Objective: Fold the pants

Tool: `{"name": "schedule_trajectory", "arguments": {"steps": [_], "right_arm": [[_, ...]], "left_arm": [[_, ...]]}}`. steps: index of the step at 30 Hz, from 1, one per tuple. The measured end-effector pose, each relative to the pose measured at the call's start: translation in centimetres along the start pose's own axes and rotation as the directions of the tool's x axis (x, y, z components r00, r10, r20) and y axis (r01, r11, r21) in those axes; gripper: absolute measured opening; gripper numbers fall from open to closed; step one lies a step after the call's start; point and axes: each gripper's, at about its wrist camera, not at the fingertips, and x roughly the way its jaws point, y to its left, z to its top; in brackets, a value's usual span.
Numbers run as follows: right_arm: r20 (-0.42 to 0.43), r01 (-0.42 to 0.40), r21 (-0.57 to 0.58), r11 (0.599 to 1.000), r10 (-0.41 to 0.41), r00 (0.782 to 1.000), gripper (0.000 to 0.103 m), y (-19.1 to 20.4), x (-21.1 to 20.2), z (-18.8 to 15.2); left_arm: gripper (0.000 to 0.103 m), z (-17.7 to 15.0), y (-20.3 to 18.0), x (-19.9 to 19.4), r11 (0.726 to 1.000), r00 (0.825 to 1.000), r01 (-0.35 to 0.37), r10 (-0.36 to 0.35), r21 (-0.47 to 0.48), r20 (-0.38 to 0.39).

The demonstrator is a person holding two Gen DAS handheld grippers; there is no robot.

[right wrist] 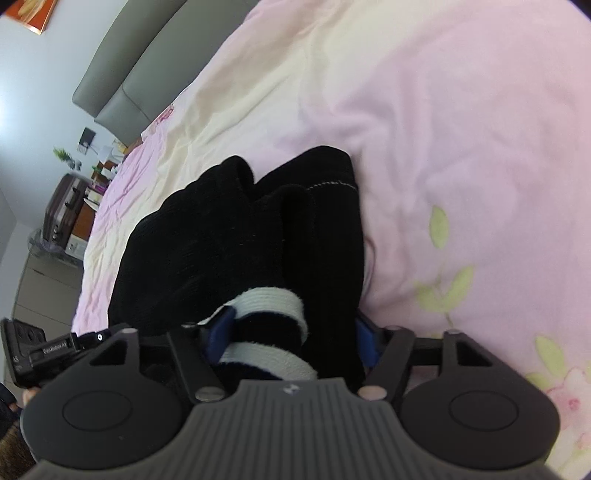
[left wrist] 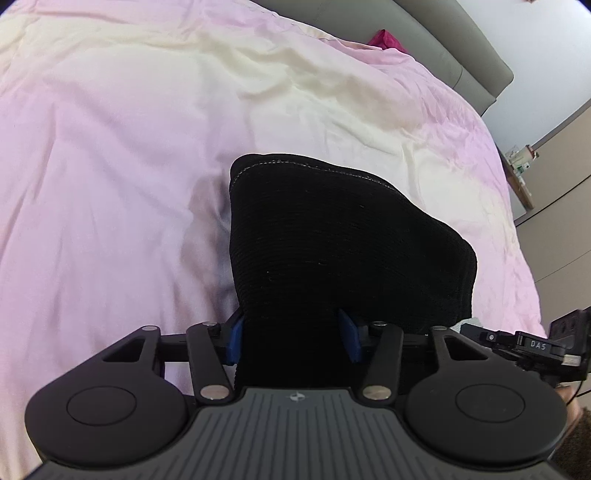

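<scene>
The black ribbed pants [left wrist: 332, 243] hang folded over between my two grippers, above the pink and cream bedspread [left wrist: 110, 166]. My left gripper [left wrist: 293, 338] is shut on a thick fold of the pants, its blue pads pressed on either side. In the right wrist view the pants [right wrist: 221, 236] drape forward, with a white striped waistband [right wrist: 273, 299] bunched near the jaws. My right gripper [right wrist: 291, 339] is shut on the pants at the waistband. The other gripper shows at the edge of each view [left wrist: 532, 347] [right wrist: 44, 343].
A grey padded headboard [left wrist: 424, 33] runs along the far side of the bed. A pink item [left wrist: 386, 38] lies by it. A bedside area with a suitcase [right wrist: 62, 206] and small objects stands beyond the bed edge. The bedspread has a flower print [right wrist: 450, 280].
</scene>
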Motion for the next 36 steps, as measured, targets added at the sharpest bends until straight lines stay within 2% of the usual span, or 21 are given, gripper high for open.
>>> {"name": "schedule_trajectory", "arguments": {"steps": [4,7,12,13,14,21,28,36], "right_arm": [[0.026,0.058,-0.042,0.997,-0.057,0.998,0.044,2.1,-1.6,0.3],[0.055,0.058,-0.046,0.997,-0.055,0.997,0.040,3.3,-3.6,0.2],[0.088,0.077,-0.087,0.993,-0.070,0.994,0.038,6.7,-7.6,-0.7],[0.096,0.052,-0.086,0.995,-0.043,0.994,0.036,7.3,-8.6,-0.9],[0.099,0.030,-0.092,0.995,-0.021,0.995,0.036,8.1,-9.5,-1.1],[0.106,0.019,-0.178,0.984,0.000,0.994,0.035,15.5,-13.7,-4.5],[0.089,-0.085,-0.201,0.976,0.105,0.991,0.035,23.0,-14.2,-8.9],[0.024,-0.228,-0.222,0.948,0.239,0.971,0.035,32.8,-10.1,-12.7]], "left_arm": [[0.051,-0.1,-1.2,-1.3,1.000,1.000,-0.021,0.021,0.005,0.009],[0.049,-0.3,-2.5,-3.1,1.000,1.000,-0.019,0.019,0.022,0.017],[0.048,-0.9,-4.5,-7.4,0.998,0.999,0.001,-0.003,0.059,0.033],[0.048,-1.1,-4.7,-8.4,0.998,0.999,-0.002,-0.001,0.066,0.039],[0.048,-1.2,-4.8,-9.4,0.998,0.999,-0.001,-0.002,0.065,0.044],[0.048,-2.5,-3.7,-17.6,0.998,0.997,-0.002,-0.003,0.061,0.082],[0.048,-2.8,-1.4,-27.8,0.991,0.987,-0.106,0.095,0.082,0.129],[0.048,-2.3,3.7,-37.6,0.968,0.958,-0.239,0.221,0.080,0.181]]}}
